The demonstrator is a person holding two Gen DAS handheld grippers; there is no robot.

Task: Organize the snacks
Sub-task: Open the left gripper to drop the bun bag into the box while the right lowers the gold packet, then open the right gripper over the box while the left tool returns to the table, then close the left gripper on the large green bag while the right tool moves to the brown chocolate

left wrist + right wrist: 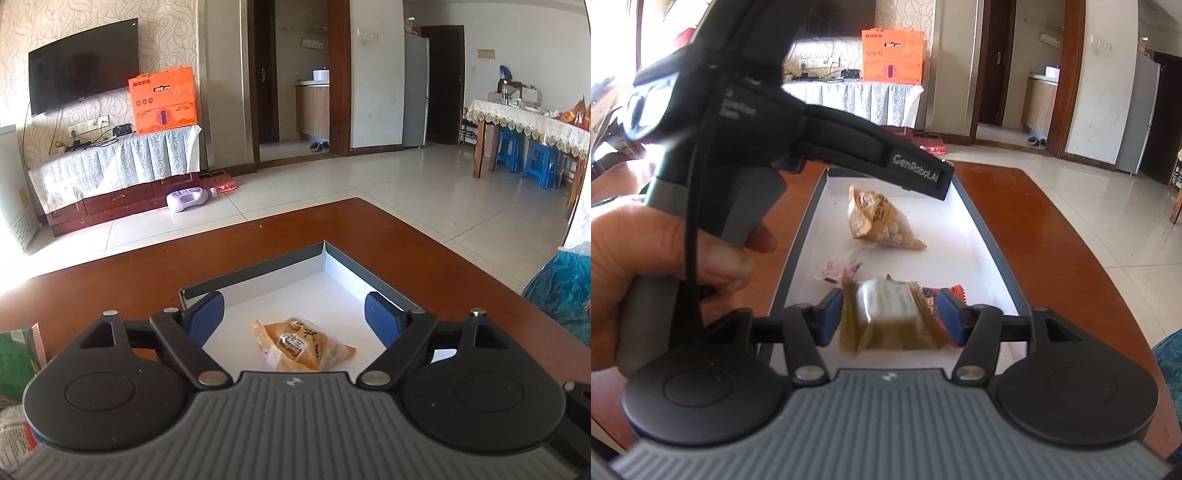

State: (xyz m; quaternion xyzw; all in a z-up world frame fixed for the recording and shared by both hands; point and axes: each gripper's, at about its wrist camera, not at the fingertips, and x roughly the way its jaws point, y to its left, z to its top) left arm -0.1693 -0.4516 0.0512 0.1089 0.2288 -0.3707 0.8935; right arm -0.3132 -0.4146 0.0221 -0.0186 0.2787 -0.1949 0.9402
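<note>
- Living room with pale tiled floor, wall-mounted television, orange gift box on a draped cabinet. Work surface: reddish-brown wooden desk [332,236].
- On the desk: shallow rectangular box tray, grey rim, white floor [993,236]. The left wrist view looks into one of its far corners.
- Left gripper [293,314], black with blue pads: jaws spread wide, nothing between the pads. Below and between them, a tan triangular snack packet with a clear window [301,345] lies flat on the tray floor, touching neither pad. In the right view a hand [665,266] holds this tool over the tray's left rim.
- Right gripper [884,314]: jaws parted around a square snack in a clear, gold-edged wrapper [886,314]. The packet is blurred, and no firm pinch shows; I judge it is being let go over the tray's near end.
- Count in tray, right view: four snacks. The tan triangular one towards the far end, the gold-edged one at the near end, an orange-red wrapper [955,293] under it, and a clear wrapper with pink print [838,267] beside the left rim.
- Step in hand, my reading: releasing snacks into the tray. To do it well, keep both jaws wide, lift straight up so the pads do not drag a wrapper, and lay packets side by side rather than stacked.
</note>
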